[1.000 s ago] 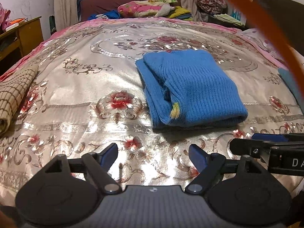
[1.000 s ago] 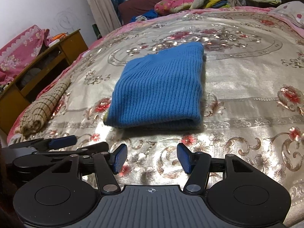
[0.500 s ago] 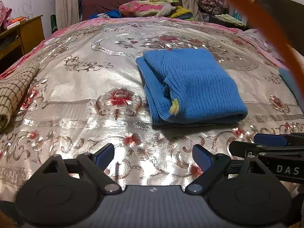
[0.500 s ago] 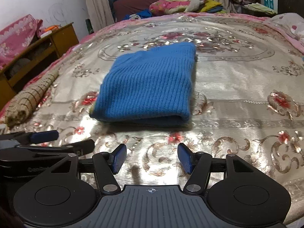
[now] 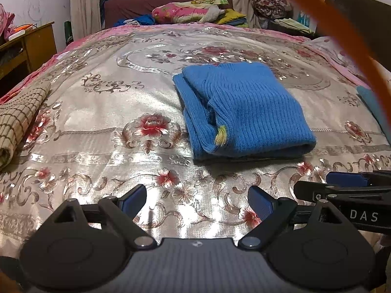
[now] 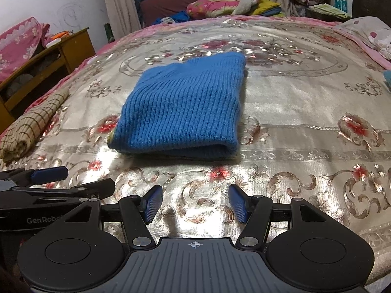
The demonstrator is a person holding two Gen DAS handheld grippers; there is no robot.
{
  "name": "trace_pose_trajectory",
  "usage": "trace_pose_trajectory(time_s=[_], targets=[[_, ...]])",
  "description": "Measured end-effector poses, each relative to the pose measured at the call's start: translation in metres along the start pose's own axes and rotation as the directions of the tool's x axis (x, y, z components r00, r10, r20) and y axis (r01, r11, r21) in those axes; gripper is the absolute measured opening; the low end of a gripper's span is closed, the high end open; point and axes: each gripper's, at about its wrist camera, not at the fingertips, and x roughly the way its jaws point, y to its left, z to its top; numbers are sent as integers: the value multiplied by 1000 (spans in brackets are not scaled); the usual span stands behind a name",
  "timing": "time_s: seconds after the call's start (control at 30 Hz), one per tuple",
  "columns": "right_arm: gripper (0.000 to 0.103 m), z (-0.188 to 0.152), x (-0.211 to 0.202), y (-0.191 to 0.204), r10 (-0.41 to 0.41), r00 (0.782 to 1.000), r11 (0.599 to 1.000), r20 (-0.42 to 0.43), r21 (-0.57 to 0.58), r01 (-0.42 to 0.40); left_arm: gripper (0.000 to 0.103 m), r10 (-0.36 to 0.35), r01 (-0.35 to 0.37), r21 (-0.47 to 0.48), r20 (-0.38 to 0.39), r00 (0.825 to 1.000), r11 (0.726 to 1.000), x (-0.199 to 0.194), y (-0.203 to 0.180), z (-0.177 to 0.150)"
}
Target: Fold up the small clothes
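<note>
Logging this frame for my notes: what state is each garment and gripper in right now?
blue sweater: folded, lying flat on the bedspread.
checked cloth: rolled up, at the bed's edge.
left gripper: open, holding nothing.
right gripper: open, holding nothing.

Warm indoor light, glare on satin bedspread [image 5: 102, 112], fisheye-bent edges, perhaps dim corners

Sweater [image 5: 246, 112] on bedspread [image 5: 110, 112], rolled cloth [image 5: 17, 119] far left
</note>
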Motion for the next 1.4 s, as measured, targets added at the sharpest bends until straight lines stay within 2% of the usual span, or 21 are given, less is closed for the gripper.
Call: trace_pose_trajectory(time_s=[0.27,1.4], targets=[[60,-1,0,-1,-5,1000,1000,-5,6,5,95,-20,20,-2,12,1000,1000,-1,-1,-1],[60,-1,1,-1,-13,1000,1000,-7,5,13,95,-21,21,-7,20,1000,1000,-1,-1,-3]])
